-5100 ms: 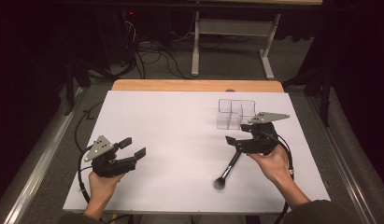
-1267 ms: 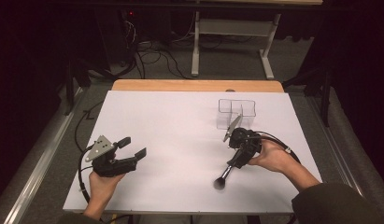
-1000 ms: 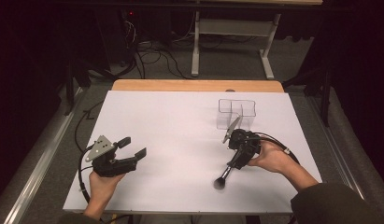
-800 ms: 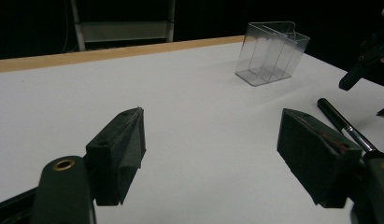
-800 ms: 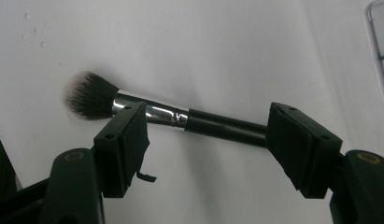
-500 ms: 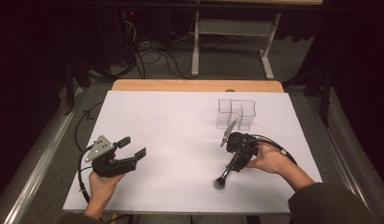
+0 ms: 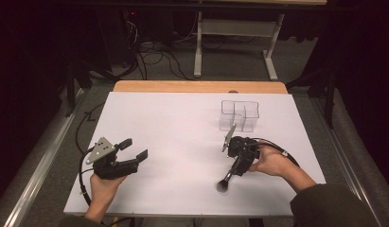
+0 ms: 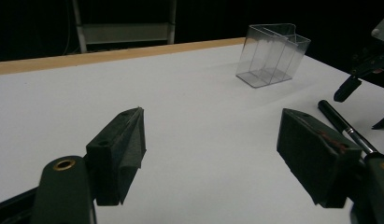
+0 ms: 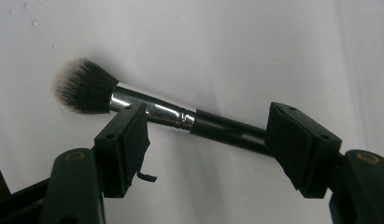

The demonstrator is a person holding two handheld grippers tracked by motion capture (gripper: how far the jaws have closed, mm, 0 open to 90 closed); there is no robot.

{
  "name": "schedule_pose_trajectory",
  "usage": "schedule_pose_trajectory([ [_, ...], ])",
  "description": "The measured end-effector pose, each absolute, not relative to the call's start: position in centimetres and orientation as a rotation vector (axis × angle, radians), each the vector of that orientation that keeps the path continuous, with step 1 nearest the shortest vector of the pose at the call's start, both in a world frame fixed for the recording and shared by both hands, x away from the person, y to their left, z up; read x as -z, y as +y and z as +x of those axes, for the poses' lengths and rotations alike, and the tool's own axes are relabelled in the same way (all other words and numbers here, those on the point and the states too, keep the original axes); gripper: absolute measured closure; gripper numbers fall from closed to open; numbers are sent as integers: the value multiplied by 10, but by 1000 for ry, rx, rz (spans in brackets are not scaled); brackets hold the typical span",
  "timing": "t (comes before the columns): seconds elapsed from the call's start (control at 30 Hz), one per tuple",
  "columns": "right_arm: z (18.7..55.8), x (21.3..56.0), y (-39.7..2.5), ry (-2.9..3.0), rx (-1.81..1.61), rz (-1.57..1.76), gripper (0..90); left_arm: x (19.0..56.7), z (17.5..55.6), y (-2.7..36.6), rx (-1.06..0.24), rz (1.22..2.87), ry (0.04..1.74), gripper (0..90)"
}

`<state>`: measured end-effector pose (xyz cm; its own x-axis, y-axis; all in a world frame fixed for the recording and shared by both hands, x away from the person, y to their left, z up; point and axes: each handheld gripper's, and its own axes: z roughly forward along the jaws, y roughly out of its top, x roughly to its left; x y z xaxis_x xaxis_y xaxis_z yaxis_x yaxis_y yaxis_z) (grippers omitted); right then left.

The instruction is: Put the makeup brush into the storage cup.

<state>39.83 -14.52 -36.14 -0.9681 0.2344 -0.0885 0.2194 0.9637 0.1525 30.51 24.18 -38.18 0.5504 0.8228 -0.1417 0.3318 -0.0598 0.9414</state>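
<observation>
Since the earliest picture the right gripper (image 7: 235,166) has tipped over and come down from its upright pose beside the clear box, so that it now points along the brush (image 7: 228,178) lying on the white bench (image 7: 182,123); over the last second it has only crept a little nearer. The left gripper (image 7: 130,153) has not shifted at all.

Nearest the person, the brush lies flat on the bench at the right front, its dark bristle head toward the front edge and its black handle running back under the right gripper. In the right gripper view the fingers (image 9: 126,140) stand wide apart, one on each side of the brush (image 9: 147,109), around the shiny collar and the start of the handle, not yet pressing on it. That straddle looks chosen so the fingers can close across the stiff part and spare the soft bristles.

At the left front, the left gripper rests low in its hand with its fingers (image 8: 119,149) also spread wide and holding nothing, parked clear of the work, probably waiting its turn.

Farther back on the right stands the clear box (image 7: 239,115), upright and divided into compartments, with nothing in it, well behind the brush. It seems the likely place for the brush to go, handle down.
</observation>
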Motion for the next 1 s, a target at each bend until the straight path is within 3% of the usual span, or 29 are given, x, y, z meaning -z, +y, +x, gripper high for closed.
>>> schedule_pose_trajectory([
  [1.0,398,378,-144,3056,-171,238,324,382,305,242,-535,1639,993,240],
])
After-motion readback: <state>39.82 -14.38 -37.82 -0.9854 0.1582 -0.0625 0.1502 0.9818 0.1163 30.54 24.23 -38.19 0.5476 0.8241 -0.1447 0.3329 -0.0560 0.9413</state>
